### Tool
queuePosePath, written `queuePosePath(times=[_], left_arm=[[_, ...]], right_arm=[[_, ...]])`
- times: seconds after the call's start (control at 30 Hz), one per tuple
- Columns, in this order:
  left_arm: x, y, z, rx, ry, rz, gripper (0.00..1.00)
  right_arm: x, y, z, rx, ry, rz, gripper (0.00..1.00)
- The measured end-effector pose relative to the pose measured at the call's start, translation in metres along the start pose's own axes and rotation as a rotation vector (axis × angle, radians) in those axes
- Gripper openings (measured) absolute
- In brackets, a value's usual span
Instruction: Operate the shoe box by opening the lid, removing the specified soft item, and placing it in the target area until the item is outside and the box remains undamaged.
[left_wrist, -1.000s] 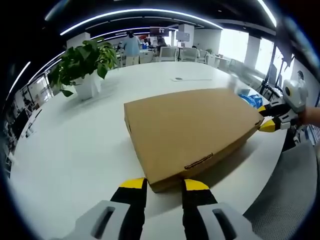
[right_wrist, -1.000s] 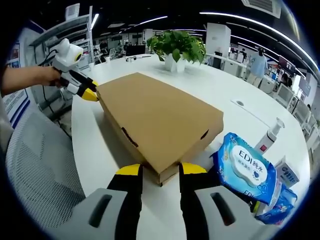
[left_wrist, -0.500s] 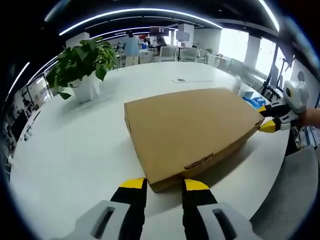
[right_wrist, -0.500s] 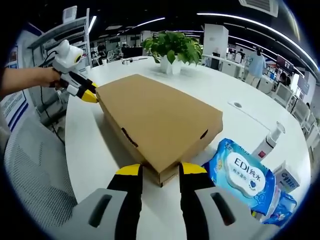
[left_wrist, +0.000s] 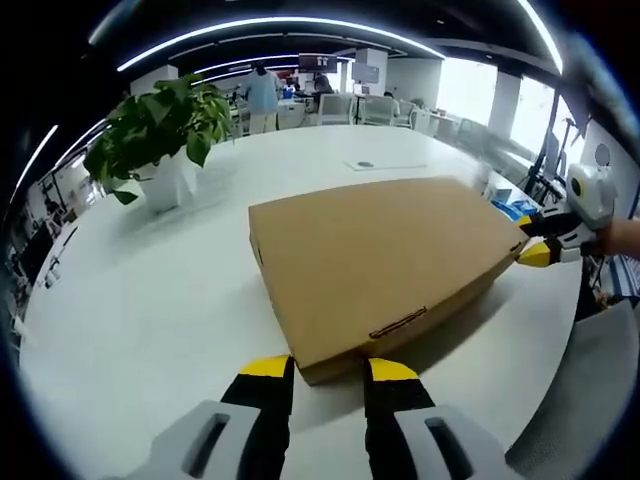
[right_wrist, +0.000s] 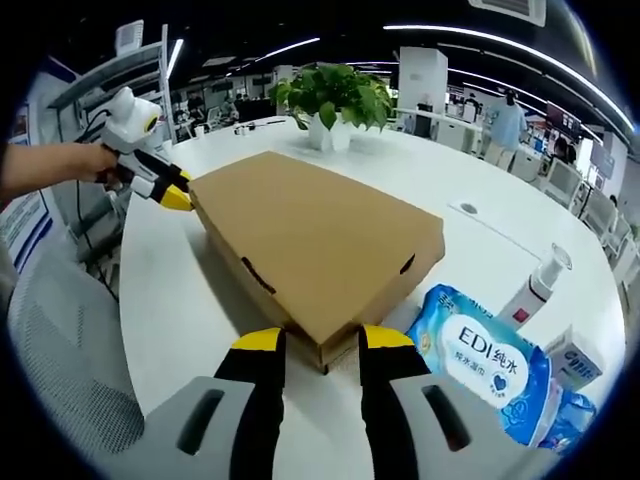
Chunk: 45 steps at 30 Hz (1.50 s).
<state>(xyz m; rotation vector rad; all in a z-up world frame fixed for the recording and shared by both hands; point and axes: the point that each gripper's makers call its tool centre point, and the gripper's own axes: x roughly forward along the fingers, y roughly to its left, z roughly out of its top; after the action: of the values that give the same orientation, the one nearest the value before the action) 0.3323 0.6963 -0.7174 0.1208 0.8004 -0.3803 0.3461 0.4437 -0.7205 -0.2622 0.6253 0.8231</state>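
Note:
A closed brown cardboard shoe box (left_wrist: 385, 260) (right_wrist: 315, 235) lies flat on the white table (left_wrist: 150, 300), its lid down. My left gripper (left_wrist: 330, 370) has the box's near corner between its yellow-tipped jaws, which press on the two sides. In the right gripper view the left gripper (right_wrist: 172, 190) sits at the far left corner, held by a hand. My right gripper (right_wrist: 322, 342) pinches the opposite corner the same way. From the left gripper view the right gripper (left_wrist: 535, 245) is at the box's far right corner. The soft item is hidden inside.
A potted plant (left_wrist: 155, 130) (right_wrist: 330, 95) stands on the table beyond the box. A blue pack of wipes (right_wrist: 490, 355), a pump bottle (right_wrist: 535, 285) and small packs lie right of the box. A grey mesh chair (right_wrist: 60, 360) stands at the table edge. People stand far back.
The plant has slid left against the box in both views and the wipes pack has shifted slightly. The box keeps its place between both pairs of jaws, lid still down.

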Motion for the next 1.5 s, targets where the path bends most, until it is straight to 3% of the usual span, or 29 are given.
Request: queuePosePath(times=[1.5], left_arm=[[0.012,0.003,0.014,-0.026,-0.021,0.002,0.29]], right_arm=[[0.009,-0.017,0.007,-0.003,0.009,-0.017,0.28]])
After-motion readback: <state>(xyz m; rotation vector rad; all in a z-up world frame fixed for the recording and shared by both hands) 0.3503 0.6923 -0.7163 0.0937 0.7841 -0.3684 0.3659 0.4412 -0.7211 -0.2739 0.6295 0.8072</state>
